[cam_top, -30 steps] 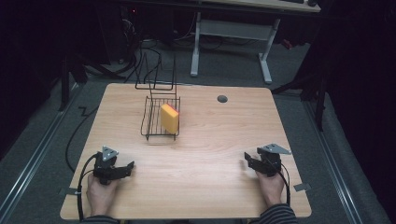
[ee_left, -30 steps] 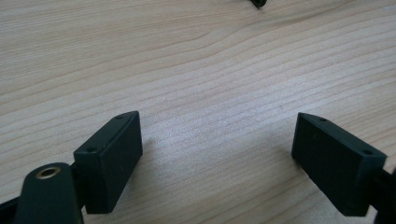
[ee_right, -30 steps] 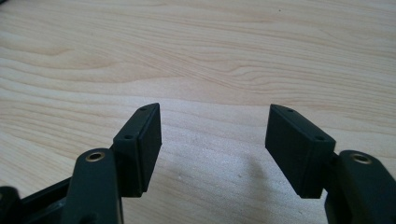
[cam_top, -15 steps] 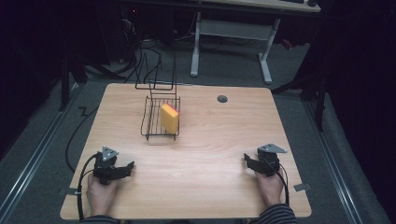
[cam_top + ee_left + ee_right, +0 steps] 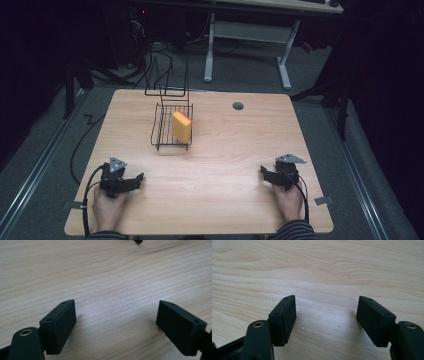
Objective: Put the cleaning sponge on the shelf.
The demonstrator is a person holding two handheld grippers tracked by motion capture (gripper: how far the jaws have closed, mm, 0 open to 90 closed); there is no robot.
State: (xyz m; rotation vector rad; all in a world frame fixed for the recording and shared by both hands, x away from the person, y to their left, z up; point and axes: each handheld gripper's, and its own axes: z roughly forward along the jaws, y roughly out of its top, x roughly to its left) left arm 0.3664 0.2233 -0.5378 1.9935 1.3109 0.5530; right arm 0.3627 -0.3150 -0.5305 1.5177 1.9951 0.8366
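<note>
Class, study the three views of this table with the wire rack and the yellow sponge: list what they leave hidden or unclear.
- High view: the sponge in the wire rack; its underside is hidden and what it rests on is unclear.
- High view: the dark round spot on the table; too small to identify.
- Left gripper view: a dark object; cut off by the top edge.

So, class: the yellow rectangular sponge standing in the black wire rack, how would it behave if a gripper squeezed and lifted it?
The yellow rectangular sponge probably squashes and weighs little. It stands on edge, leaning, so may tip. The black wire rack looks light and could slide.
</note>
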